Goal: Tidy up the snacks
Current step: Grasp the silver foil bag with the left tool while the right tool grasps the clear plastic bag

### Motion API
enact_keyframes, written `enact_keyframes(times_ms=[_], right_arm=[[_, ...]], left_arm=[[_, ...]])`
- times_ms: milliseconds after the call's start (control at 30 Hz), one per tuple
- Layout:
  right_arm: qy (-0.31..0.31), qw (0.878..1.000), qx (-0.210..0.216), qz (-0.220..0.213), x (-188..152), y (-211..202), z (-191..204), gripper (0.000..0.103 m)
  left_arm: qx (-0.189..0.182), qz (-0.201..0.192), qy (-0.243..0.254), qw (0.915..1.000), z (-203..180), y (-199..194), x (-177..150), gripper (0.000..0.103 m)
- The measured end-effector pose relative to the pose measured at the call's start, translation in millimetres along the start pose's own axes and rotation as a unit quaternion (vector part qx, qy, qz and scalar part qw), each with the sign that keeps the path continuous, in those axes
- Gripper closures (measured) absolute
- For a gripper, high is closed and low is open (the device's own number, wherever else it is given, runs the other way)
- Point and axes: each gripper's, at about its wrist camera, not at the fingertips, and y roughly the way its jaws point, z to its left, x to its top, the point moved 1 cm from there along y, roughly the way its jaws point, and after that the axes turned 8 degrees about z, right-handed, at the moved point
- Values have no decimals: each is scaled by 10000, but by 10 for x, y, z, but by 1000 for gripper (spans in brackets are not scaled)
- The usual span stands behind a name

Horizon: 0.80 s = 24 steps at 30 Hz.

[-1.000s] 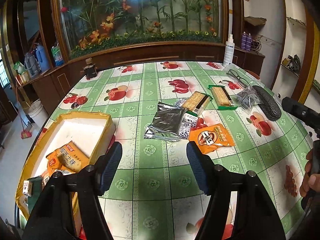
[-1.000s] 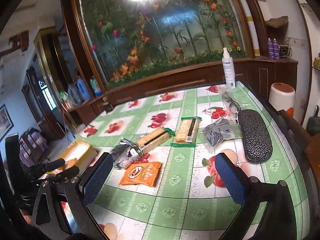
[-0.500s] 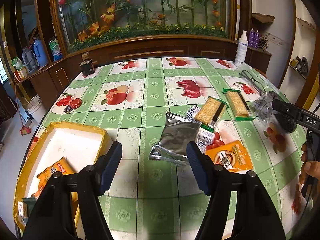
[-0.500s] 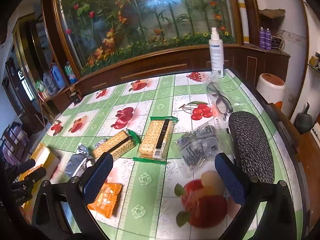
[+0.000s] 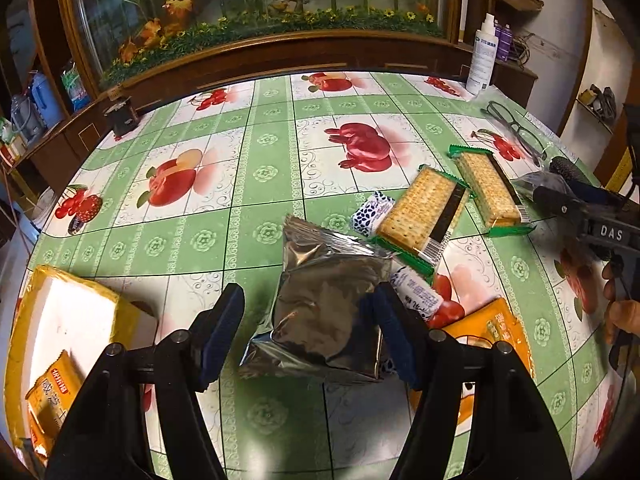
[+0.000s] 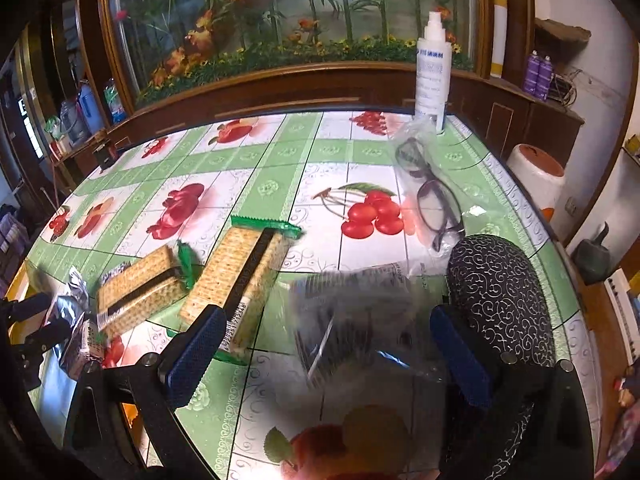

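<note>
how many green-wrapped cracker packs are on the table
2. One green-wrapped cracker pack lies mid-table beside the silver foil pouch; the other lies just right of it, near the glasses. More could be hidden.

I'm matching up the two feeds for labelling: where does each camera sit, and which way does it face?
Left wrist: on the left gripper, angled down at the silver pouch; both fingers show, plus the right gripper and hand.
Right wrist: on the right gripper, angled down at a clear packet; its fingers show, the left gripper at the left edge.
Shared: two cracker packs, glasses.
</note>
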Motion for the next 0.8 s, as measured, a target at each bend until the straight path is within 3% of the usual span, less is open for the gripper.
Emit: enact_keyframes(times_ms=[133,333,400,467,800], right_arm=[[-316,9992,-210,120,9,96,84,0],[-229,9996,19,134,48,155,64,1],[-358,9992,75,141,40,151,95,10],[-333,9990,265,100,35,123,93,28],[-44,9978,659,-114,-19,-45,-14,46]], left_arm=[[-76,209,-24,9998,-1,169,25,37],[-352,217,-146,9990,101,225,25,45],[-394,184,-160,9989,116,219,13,45],[-402,139,-200,9989,130,210,-7,45],[-553,39,-358,9978,221,88,-106,46]])
